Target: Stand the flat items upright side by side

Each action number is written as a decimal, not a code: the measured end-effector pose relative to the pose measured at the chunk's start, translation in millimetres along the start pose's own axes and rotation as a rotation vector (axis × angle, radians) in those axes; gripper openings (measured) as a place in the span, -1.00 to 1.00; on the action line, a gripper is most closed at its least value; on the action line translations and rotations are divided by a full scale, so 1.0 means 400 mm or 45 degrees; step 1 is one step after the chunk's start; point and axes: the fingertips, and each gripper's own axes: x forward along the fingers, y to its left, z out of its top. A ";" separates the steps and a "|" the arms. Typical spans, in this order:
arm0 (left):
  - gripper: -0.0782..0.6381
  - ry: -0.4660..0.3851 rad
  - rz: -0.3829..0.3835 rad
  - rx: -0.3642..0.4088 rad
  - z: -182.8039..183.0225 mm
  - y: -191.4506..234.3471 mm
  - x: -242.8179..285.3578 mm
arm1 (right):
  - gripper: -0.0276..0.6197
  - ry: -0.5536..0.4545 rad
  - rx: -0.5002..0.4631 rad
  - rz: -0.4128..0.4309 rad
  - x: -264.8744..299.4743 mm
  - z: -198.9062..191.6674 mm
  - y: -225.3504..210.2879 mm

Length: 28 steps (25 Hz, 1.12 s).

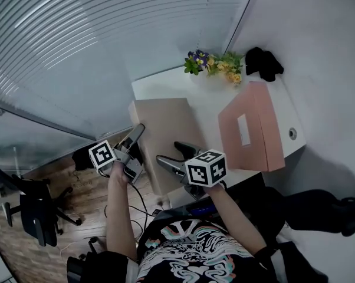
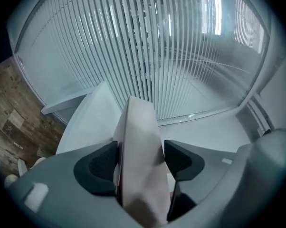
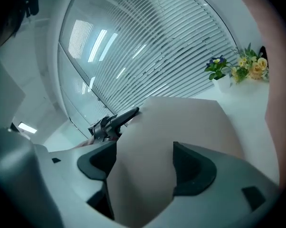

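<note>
A flat beige box (image 1: pixel 166 128) is lifted at the near left part of the white table (image 1: pixel 160 84), with both grippers on it. My left gripper (image 1: pixel 136 141) clamps its left edge; in the left gripper view the box (image 2: pixel 140 146) runs edge-on between the pads of that gripper (image 2: pixel 140 163), which press on both sides. My right gripper (image 1: pixel 176 155) holds the near edge. In the right gripper view the box's broad face (image 3: pixel 181 122) fills the gap of the right gripper (image 3: pixel 145 167), and the left gripper (image 3: pixel 112 122) shows beyond. A pink box (image 1: pixel 251 128) stands upright at the right.
A pot of flowers (image 1: pixel 216 63) and a black object (image 1: pixel 263 63) sit at the table's far end. A cable hole (image 1: pixel 292 134) lies right of the pink box. Slatted blinds (image 2: pixel 181 56) run along the left. An office chair (image 1: pixel 36 208) stands on the wooden floor below.
</note>
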 end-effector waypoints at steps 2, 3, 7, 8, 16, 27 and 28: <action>0.02 -0.039 -0.045 -0.048 0.005 -0.016 -0.001 | 0.21 -0.020 0.039 0.018 -0.009 0.012 -0.002; 0.01 -0.054 -0.069 -0.067 0.007 -0.025 -0.002 | 0.21 -0.029 0.060 0.029 -0.014 0.018 -0.003; -0.01 -0.068 -0.120 -0.076 0.012 -0.060 0.001 | 0.24 -0.064 0.125 0.052 -0.029 0.041 0.002; -0.01 -0.068 -0.128 -0.076 0.013 -0.070 0.004 | 0.25 -0.077 0.145 0.054 -0.032 0.047 0.003; -0.02 -0.050 -0.185 -0.056 0.006 -0.138 0.047 | 0.25 -0.197 0.305 0.086 -0.074 0.079 -0.002; -0.04 -0.047 -0.181 -0.038 -0.014 -0.186 0.088 | 0.16 -0.264 0.315 0.076 -0.116 0.125 -0.003; -0.04 -0.049 -0.168 -0.022 -0.015 -0.189 0.092 | 0.13 -0.270 0.318 0.079 -0.120 0.128 -0.004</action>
